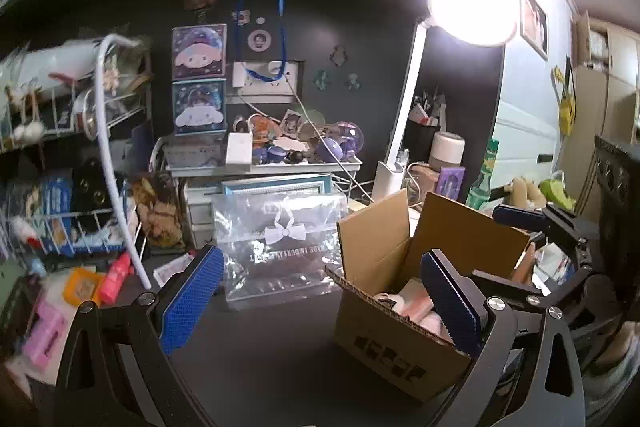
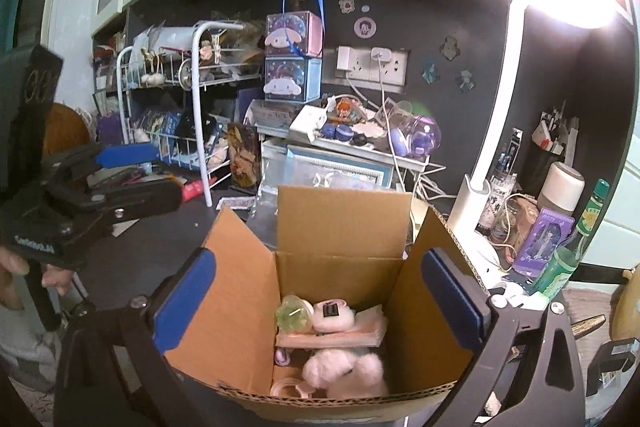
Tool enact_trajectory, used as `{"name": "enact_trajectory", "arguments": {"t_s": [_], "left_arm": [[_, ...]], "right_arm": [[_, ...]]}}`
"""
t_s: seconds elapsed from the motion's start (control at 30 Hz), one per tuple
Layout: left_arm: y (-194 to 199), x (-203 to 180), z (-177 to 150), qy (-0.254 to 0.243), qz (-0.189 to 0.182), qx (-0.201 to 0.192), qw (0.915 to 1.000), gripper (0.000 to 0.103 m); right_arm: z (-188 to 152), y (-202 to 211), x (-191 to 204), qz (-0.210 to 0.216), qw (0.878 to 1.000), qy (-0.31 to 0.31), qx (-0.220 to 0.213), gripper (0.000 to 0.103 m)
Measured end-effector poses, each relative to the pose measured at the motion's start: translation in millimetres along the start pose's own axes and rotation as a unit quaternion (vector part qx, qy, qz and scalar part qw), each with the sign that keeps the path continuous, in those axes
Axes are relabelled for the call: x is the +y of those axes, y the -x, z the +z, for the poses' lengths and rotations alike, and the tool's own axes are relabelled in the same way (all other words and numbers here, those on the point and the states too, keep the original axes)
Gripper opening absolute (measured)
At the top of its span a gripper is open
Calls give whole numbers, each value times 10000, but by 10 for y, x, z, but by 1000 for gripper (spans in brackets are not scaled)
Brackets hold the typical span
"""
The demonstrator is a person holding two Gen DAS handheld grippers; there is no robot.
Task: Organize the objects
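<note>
Cardboard box [image 2: 340, 227], flaps up, on dark desk [image 1: 272, 359] among clutter.

Contents, seen from the right wrist view: green-filled round container [image 2: 294, 313], pink plush [image 2: 344, 371], flat pink items, pale pink case with a small black tag. Right gripper [image 2: 320, 301] hangs over the box mouth, jaws spread wide to either side of the opening, nothing between the pads. Left gripper [image 1: 320, 301] sits beside the box on its left; jaws likewise wide apart and empty, one blue pad just in front of the box's near corner. Clear plastic pouch [image 1: 280, 247] with white bow print stands behind, left of the box. White desk lamp [image 1: 400, 131], lit, to the right rear; wire rack [image 1: 72, 163] at far left.
</note>
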State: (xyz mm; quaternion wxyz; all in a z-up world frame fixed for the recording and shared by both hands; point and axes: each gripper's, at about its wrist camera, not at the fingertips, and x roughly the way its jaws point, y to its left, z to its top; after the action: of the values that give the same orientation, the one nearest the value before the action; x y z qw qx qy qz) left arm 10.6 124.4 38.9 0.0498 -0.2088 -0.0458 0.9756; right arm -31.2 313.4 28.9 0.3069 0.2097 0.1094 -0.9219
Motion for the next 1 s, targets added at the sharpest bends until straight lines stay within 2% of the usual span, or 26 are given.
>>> {"name": "enact_trajectory", "arguments": {"t_s": [0.13, 0.3, 1.0], "left_arm": [[63, 32, -32, 22, 170, -3, 9999, 99], [64, 13, -55, -107, 416, -33, 9991, 99], [38, 55, -53, -30, 484, 44, 9988, 99]], "right_arm": [[-19, 19, 9, -142, 9997, -136, -120, 102], [-28, 27, -54, -107, 9990, -399, -188, 102], [-41, -1, -31, 213, 9988, -413, -154, 102]]}}
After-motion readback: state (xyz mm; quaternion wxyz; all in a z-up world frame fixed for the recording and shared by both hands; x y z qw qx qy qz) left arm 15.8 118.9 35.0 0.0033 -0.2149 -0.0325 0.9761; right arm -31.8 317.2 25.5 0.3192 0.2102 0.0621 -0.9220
